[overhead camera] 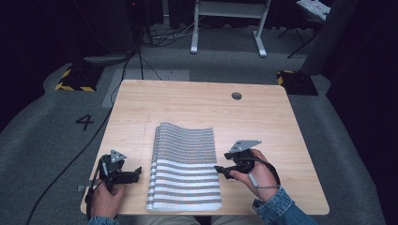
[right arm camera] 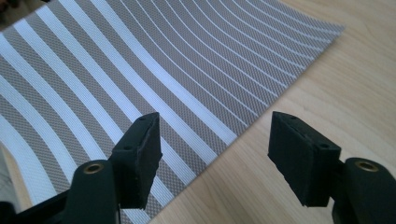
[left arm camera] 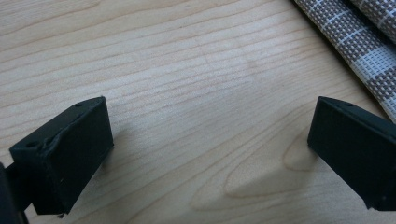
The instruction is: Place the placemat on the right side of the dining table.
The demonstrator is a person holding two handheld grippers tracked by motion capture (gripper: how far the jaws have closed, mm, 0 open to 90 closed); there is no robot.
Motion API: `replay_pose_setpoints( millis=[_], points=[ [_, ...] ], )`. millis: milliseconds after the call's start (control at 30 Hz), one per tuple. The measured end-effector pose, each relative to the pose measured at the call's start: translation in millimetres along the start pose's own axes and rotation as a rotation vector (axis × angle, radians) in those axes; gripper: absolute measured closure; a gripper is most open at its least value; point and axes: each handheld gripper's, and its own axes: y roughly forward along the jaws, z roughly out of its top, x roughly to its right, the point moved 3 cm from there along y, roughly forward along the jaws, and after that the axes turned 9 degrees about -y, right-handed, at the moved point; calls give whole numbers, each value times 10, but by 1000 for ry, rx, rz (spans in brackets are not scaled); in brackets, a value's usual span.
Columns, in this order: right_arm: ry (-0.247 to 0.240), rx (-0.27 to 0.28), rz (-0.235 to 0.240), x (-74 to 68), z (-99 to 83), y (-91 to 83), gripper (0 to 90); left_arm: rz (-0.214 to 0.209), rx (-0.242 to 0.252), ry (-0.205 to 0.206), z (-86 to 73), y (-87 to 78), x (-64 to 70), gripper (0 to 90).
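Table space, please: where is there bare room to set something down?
Free: the table's far half beyond the striped cloth, and its right strip. Crowded: the near edge, where the left gripper and right gripper flank the cloth.

The high view is evenly lit from above on the desk [overhead camera: 197,101]; the surroundings fall to near black. Both gripper views are bright and sharp on the wood grain, with soft shadows beneath the jaws. The jaws' nearest parts are slightly soft. No glare noted.

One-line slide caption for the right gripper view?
Right gripper, jaws open, straddles the edge of a striped woven mat lying on the wooden table.
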Motion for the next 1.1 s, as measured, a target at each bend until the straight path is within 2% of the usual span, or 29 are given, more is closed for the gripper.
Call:
replay_pose_setpoints(
  millis=[33,167,267,300,333,400,500,567,633,667,767,900,967,1067,1100],
  points=[
    [-14,0,4,-24,102,-1,351,1,0,0,0,-1,0,2],
    [-40,2,13,-49,255,28,351,1,4,0,-9,-7,2,4],
    [-77,0,33,-115,464,137,349,4,1,1,-15,-16,-2,6],
    [-77,0,33,-115,464,137,349,1,1,1,-21,-20,-5,6],
    [-104,-11,50,-158,561,217,349,2,1,2,-26,-26,-7,6],
    [-116,-14,55,-182,603,254,349,5,5,-3,-36,-32,-6,6],
    [-122,-8,86,-271,726,376,348,5,2,-1,-41,-37,-8,6],
    [-105,-8,105,-343,825,502,339,3,1,-1,-41,-39,-8,6],
    [-113,-10,102,-352,852,550,324,3,1,-1,-40,-39,-9,6],
    [-95,-10,101,-379,878,599,308,5,2,-1,-40,-38,-8,6],
    [-119,-21,74,-431,936,775,305,5,5,-6,-35,-29,-5,2],
    [-84,-44,92,-559,999,960,302,5,0,-5,-30,-29,-5,2],
    [-99,-32,102,-615,1052,1059,288,5,0,-5,-28,-26,-5,1],
    [-94,-36,95,-664,1091,1115,283,4,-2,-3,-25,-25,-4,1],
    [-119,-47,85,-695,1123,1171,276,5,-2,-2,-25,-25,-5,2]
  ],
)
